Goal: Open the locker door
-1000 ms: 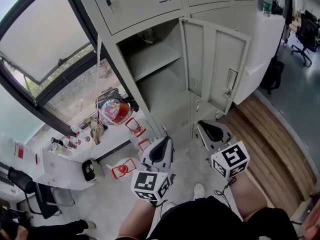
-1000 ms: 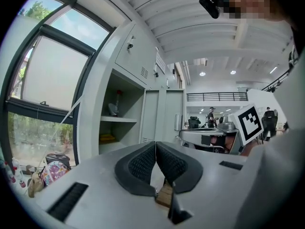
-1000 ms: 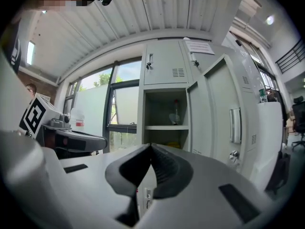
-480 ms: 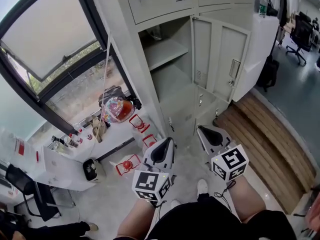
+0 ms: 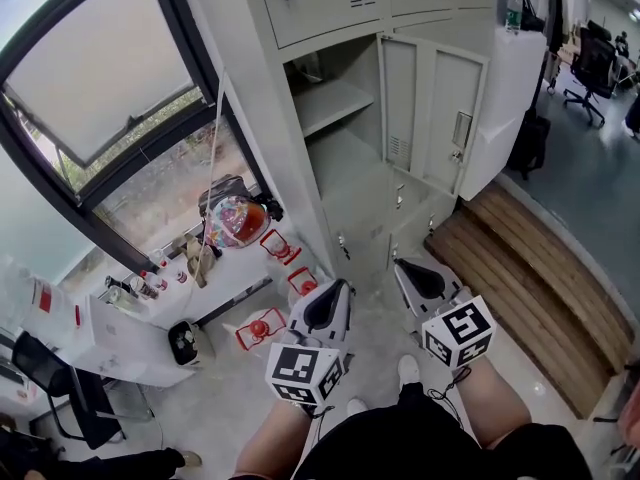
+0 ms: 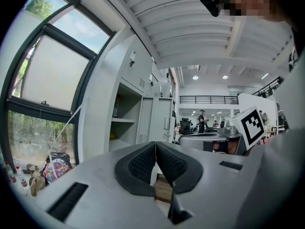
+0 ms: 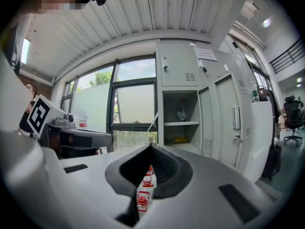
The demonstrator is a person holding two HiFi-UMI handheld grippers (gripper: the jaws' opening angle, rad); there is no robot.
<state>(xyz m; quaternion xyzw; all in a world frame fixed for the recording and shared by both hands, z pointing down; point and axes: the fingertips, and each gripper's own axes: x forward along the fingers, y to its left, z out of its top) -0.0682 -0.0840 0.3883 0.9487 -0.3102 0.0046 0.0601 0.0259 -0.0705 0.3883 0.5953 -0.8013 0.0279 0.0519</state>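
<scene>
The pale grey metal locker door [image 5: 435,118] stands open, upright, far ahead, nearer the right gripper [image 5: 402,266] than the left gripper [image 5: 340,286]. Both grippers' jaws are pressed together on nothing.

Colourful bag [image 5: 236,221] by window [image 5: 90,78] — office chair [image 5: 592,64] beyond

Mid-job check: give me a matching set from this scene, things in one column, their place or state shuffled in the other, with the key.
Things:
1. locker door
2. right tongs
3. colourful bag
4. shelf

Place or state:
A. under the window
B. swung open
C. inside the open compartment
D. shut and empty

Pairs: 1-B, 2-D, 3-A, 4-C
</scene>
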